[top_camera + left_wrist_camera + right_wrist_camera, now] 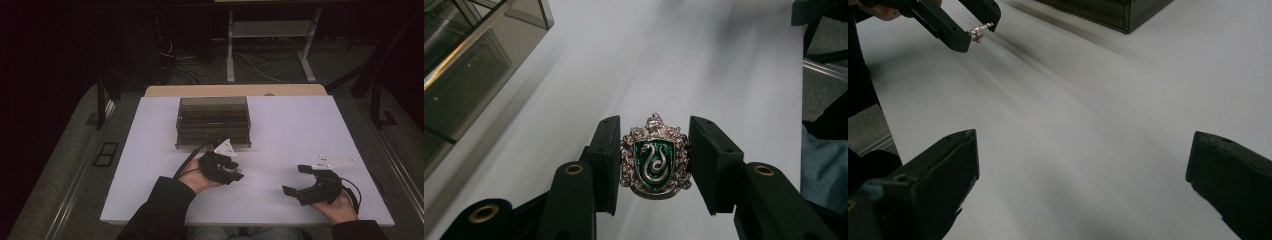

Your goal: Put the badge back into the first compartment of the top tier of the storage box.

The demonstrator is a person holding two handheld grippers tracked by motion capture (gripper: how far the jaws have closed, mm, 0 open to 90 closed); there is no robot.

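A silver crest badge [654,158] with a green shield and a silver snake sits between the jaws of my left gripper [654,162], which is shut on its two sides and holds it above the white table. In the high view my left gripper [234,171] hovers just in front of the dark box [213,121]. The right gripper view shows the left gripper [977,26] far off at the top left with the badge [977,31] glinting in it. My right gripper [297,180] stands wide open over the table's near right part, nothing between its jaws [1083,175].
The smoked transparent box [471,65] with inner compartments stands at the middle back of the white table [300,130]. A wooden edge [235,90] runs behind the table. Cables and a metal stand [270,45] lie on the dark floor beyond.
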